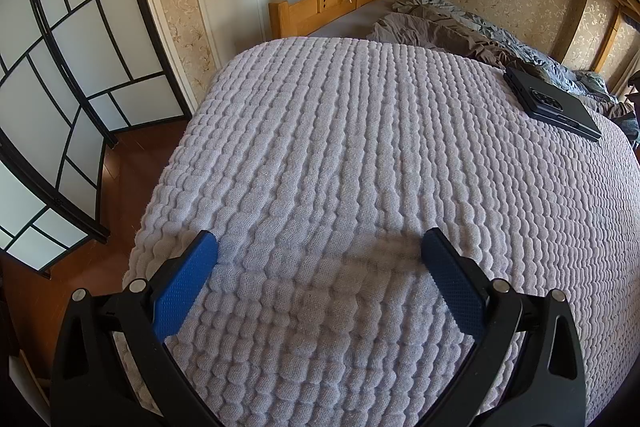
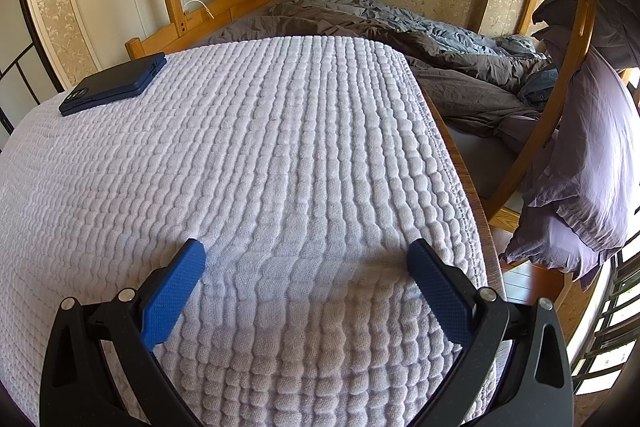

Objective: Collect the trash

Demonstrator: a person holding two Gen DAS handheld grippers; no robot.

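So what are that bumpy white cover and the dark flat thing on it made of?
The cover looks like soft woven cotton, matte, with puffy ribbed rows. The dark flat thing looks like a phone in a matte navy case, probably plastic or rubber; a camera cutout shows.

A dark blue phone lay flat, camera side up, near the far edge of the quilted lavender cloth.

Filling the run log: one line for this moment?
left claw: open, empty | right claw: open, empty | both over white blanket | phone on blanket | trash: none visible
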